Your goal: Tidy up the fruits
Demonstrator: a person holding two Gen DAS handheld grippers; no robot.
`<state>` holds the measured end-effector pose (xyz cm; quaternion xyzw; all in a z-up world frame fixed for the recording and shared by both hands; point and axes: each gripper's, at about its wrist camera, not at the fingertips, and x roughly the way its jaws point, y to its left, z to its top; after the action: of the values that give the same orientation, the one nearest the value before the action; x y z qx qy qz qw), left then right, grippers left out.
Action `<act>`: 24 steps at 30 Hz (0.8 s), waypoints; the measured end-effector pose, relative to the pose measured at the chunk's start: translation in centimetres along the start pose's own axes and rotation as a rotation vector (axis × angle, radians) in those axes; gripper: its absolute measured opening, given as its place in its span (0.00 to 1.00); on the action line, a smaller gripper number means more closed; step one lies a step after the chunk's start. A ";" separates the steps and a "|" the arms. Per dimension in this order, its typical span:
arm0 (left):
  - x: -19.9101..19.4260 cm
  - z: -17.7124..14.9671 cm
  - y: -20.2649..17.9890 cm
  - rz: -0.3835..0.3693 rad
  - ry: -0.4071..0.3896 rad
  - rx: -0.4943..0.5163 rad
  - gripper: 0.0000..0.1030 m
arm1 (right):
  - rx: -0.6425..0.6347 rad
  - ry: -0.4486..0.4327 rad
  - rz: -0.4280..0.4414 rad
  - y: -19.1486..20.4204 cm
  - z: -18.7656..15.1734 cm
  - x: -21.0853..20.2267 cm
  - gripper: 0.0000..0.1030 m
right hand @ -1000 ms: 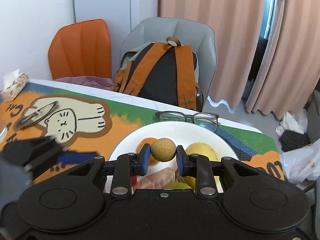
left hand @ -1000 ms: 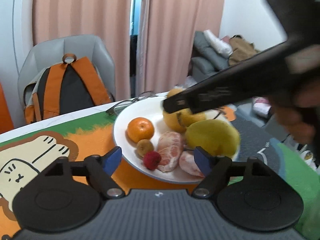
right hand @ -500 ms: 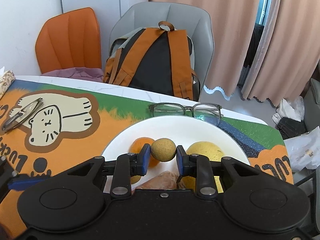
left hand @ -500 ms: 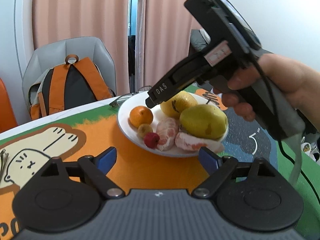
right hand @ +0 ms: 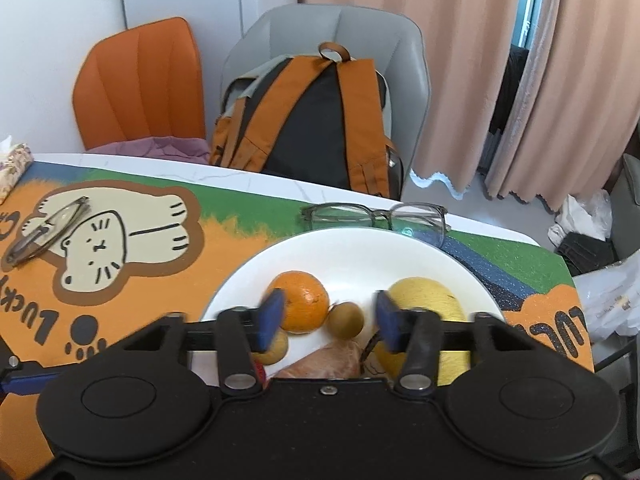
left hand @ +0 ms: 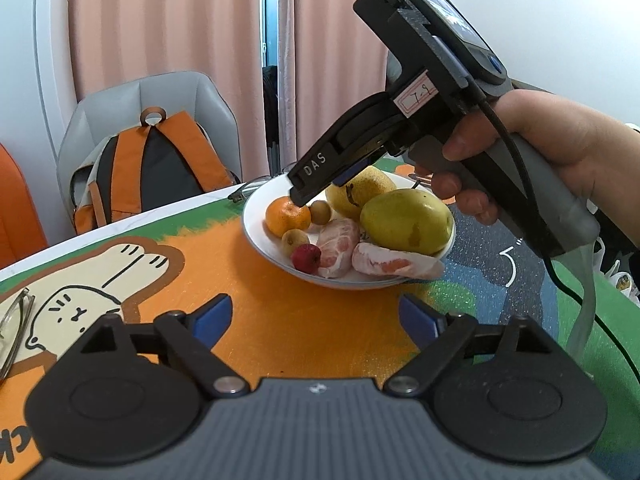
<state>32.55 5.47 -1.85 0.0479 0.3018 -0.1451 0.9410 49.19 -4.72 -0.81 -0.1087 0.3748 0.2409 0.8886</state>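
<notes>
Behind plate lie glasses; backpack fills grey chair.

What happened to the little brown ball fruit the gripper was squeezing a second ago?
The right gripper opened its fingers and let the small brown fruit go; it now sits on the white plate beside the orange. The left gripper backed away from the plate, open throughout. The other fruits and glasses stayed put.
</notes>
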 end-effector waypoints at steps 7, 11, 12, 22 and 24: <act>-0.4 0.0 -0.4 -0.003 -0.006 0.006 0.87 | 0.038 -0.086 0.006 -0.8 -0.2 -2.1 1.00; -0.6 -0.1 -0.7 -0.007 -0.005 -0.003 0.87 | 0.060 -0.101 0.045 -1.5 -0.5 -3.0 1.00; -0.6 -0.2 -0.7 -0.008 -0.005 -0.002 0.87 | 0.058 -0.108 0.052 -1.6 -0.6 -3.4 1.00; -1.5 -0.6 -0.7 0.005 -0.015 -0.024 0.87 | 0.045 -0.160 0.090 -2.3 -3.5 -7.3 1.00; -1.6 -0.7 -0.6 0.008 -0.012 -0.032 0.87 | 0.033 -0.172 0.082 -2.1 -4.4 -8.3 1.00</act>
<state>30.70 5.41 -1.48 0.0332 0.2984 -0.1367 0.9440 42.60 -11.08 2.16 -0.0577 0.3051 0.2792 0.9086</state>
